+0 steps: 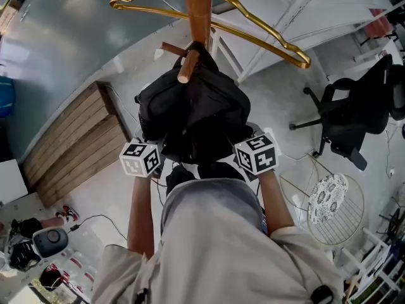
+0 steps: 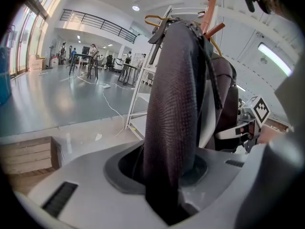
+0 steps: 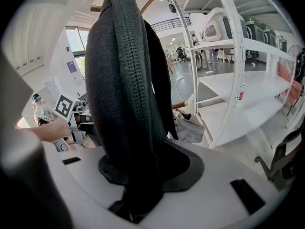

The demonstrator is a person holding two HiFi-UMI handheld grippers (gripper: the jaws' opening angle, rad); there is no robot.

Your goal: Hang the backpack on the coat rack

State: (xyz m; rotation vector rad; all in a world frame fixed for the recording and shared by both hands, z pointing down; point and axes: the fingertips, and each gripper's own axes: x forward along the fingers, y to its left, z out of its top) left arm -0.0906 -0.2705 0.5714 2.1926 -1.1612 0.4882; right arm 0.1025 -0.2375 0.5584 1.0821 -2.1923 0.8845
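On an angled peg of the brown wooden coat rack [image 1: 198, 8] hung the black fabric backpack [image 1: 193, 109], its top loop over the peg and its body against the pole. Below the bag, the left gripper [image 1: 144, 158] was clamped on a black mesh shoulder strap [image 2: 174, 104], which ran down into the slot between its jaws. The right gripper [image 1: 256, 154] was closed the same way on the second mesh shoulder strap [image 3: 121, 89].

A gold metal clothes hanger [image 1: 266, 33] hung higher up on the rack, across the pole and clear of the bag. A slatted wooden pallet [image 1: 76, 144] lay on the grey floor to the left, near the rack's foot. A black swivel office chair [image 1: 354, 109] stood well apart to the right, with white metal shelving [image 3: 233, 70] behind the rack (nothing lay between the grippers and the bag).

Both bare forearms reached forward from a grey shirt, roughly parallel, the grippers tilted downward on either side of the backpack's lower end, marker cubes facing up.
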